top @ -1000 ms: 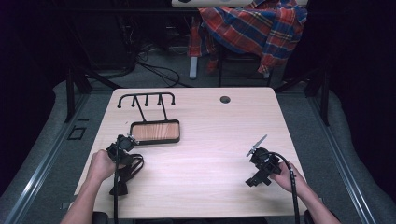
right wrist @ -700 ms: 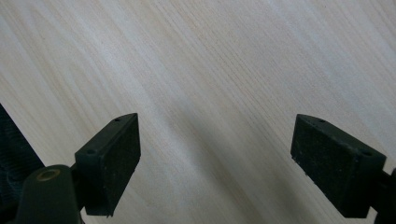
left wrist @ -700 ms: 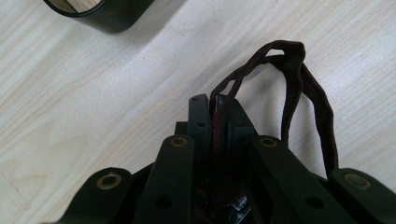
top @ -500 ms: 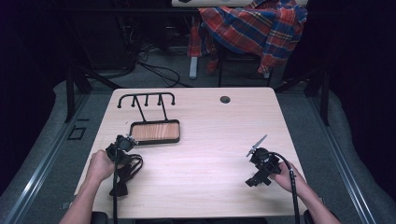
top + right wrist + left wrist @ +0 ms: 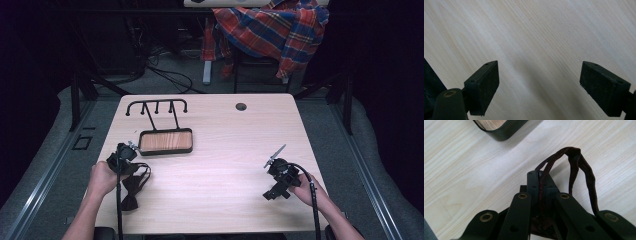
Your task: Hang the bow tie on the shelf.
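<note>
Could slip free: left gripper (image 5: pixel 539 185) pinching shut on only a thin edge of the dark maroon bow tie (image 5: pixel 131 186), soft, limp, velvety, strap (image 5: pixel 584 172) looping loose over the pale wood-grain surface (image 5: pixel 225 150) near its left front edge. Might also snag that loop on the black-rimmed wooden tray (image 5: pixel 165 141) just beyond. Right gripper (image 5: pixel 546 85) spread wide, empty, fingers (image 5: pixel 484 82) flat, matte, blocky, hovering over bare wood.

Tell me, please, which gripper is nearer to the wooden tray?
Left. The left gripper sits just beside the tray's near-left corner, shut on a dark strap. The right gripper is across the table, open over bare wood.
</note>
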Action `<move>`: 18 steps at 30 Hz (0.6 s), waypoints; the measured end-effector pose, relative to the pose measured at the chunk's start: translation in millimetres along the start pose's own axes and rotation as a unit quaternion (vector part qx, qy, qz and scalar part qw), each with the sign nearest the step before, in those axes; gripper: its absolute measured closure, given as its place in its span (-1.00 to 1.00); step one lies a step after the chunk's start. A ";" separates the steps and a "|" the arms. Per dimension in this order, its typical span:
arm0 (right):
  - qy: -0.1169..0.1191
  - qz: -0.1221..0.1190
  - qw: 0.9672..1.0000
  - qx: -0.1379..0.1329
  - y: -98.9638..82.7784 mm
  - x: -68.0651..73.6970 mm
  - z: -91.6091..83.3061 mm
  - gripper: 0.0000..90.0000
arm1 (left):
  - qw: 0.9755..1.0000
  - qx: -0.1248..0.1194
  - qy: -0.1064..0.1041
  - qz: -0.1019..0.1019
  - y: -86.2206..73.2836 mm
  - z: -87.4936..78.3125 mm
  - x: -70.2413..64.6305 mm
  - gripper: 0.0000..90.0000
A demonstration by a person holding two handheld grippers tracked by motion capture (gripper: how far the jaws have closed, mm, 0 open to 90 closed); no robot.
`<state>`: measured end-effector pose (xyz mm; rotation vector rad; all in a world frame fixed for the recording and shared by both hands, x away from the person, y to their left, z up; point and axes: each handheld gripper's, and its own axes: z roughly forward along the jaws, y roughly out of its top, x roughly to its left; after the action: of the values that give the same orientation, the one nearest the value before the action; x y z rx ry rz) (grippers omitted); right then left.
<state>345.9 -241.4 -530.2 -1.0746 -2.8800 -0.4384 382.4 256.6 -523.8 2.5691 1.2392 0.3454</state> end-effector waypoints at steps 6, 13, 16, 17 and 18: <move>-0.009 0.003 1.000 0.004 0.4 -1.7 -1.1 -0.65 | 1.000 -0.023 0.004 -0.021 -5.0 -13.4 4.3 0.96; -0.013 0.010 1.000 0.000 -0.6 -3.6 -3.7 -0.65 | 0.999 -0.038 0.005 -0.032 -5.5 -22.2 5.2 0.96; -0.014 0.014 1.000 -0.003 -1.2 -4.8 -4.2 -0.65 | 0.998 -0.049 0.000 -0.038 -5.6 -25.2 5.0 0.96; -0.014 0.014 1.000 -0.003 -1.2 -4.8 -4.2 -0.65 | 0.998 -0.052 0.000 -0.038 -5.7 -25.6 4.8 0.96; -0.013 0.014 1.000 -0.003 -1.3 -4.9 -4.3 -0.65 | 0.998 -0.051 0.001 -0.036 -5.4 -26.3 4.4 0.96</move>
<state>348.4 -246.6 -527.1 -1.1293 -2.8839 -0.4339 372.6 266.9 -500.6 2.4333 1.2773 0.3851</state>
